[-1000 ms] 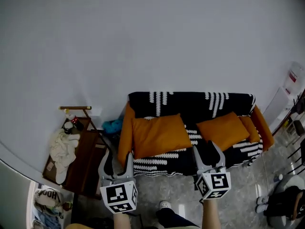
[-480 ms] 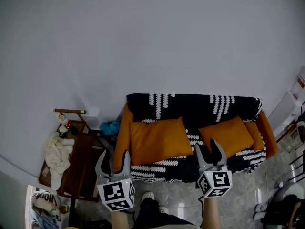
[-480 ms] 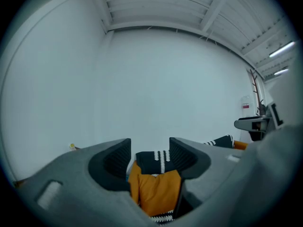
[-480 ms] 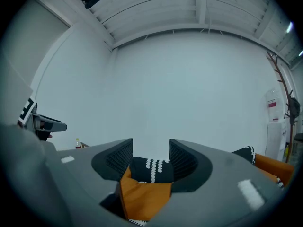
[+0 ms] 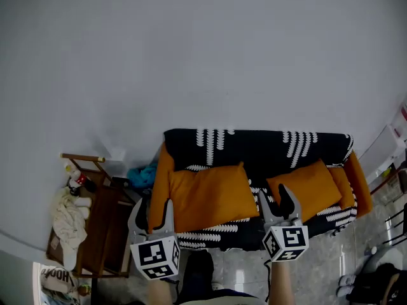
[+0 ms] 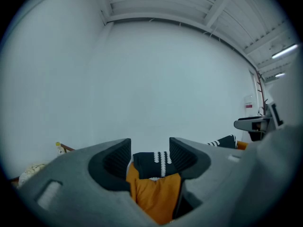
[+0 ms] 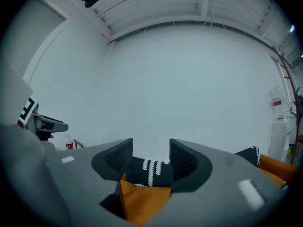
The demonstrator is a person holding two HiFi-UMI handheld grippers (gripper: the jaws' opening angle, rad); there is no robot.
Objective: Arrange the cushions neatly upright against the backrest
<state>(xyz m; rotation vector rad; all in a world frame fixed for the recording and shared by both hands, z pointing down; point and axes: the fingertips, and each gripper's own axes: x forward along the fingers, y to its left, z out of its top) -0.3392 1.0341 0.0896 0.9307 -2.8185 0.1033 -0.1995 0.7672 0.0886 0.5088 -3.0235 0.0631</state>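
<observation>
L cushion (image 5: 206,196) lies on sofa (image 5: 254,146) seat near its left end, long axis along sofa. R cushion (image 5: 304,189) sits toward right end, skewed. L gripper (image 5: 152,207) and R gripper (image 5: 275,196) are held roughly level, aimed at sofa, jaws apart, empty.

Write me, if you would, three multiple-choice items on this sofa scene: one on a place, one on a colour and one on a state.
1. In the head view, where does the wooden side table stand?
A) left of the sofa
B) right of the sofa
C) on the sofa

2. What colour is the large cushion on the seat?
A) blue
B) orange
C) white

3. How is the left gripper?
A) shut on a cushion
B) open and empty
C) shut on nothing

Answers: 1 A, it stands off the sofa's left end. 2 B, it shows orange in the head view. 3 B, its jaws stand apart, short of the cushion.
</observation>
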